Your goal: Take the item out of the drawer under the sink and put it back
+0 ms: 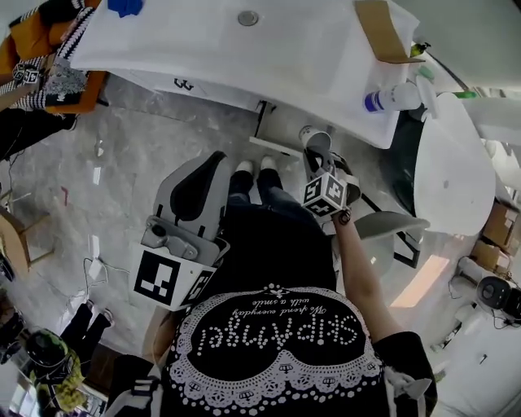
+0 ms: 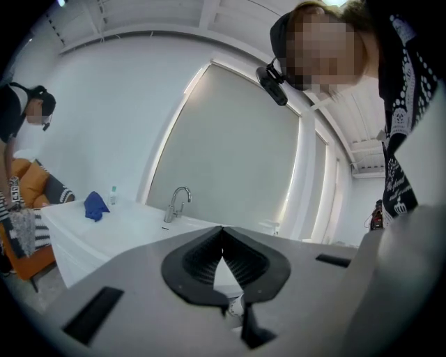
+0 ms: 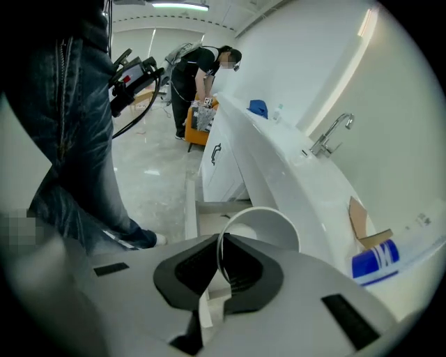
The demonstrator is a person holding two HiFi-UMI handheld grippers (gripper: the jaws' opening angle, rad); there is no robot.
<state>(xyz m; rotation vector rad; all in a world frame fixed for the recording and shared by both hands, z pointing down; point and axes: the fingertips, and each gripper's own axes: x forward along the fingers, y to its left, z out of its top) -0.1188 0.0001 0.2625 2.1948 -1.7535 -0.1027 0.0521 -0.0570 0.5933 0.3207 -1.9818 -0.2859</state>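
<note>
One thin wall of the paper cup (image 3: 272,230) is all the right gripper (image 3: 219,245) pinches above the open drawer (image 3: 208,215); it may crumple or slip. The left gripper (image 2: 223,244) is pressed together, empty.

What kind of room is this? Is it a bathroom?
Probably a washroom-style sink area, maybe a mock-up in a big white room. A long white counter has a drain in its basin, a tap stands at its back, and cupboards sit underneath.
</note>
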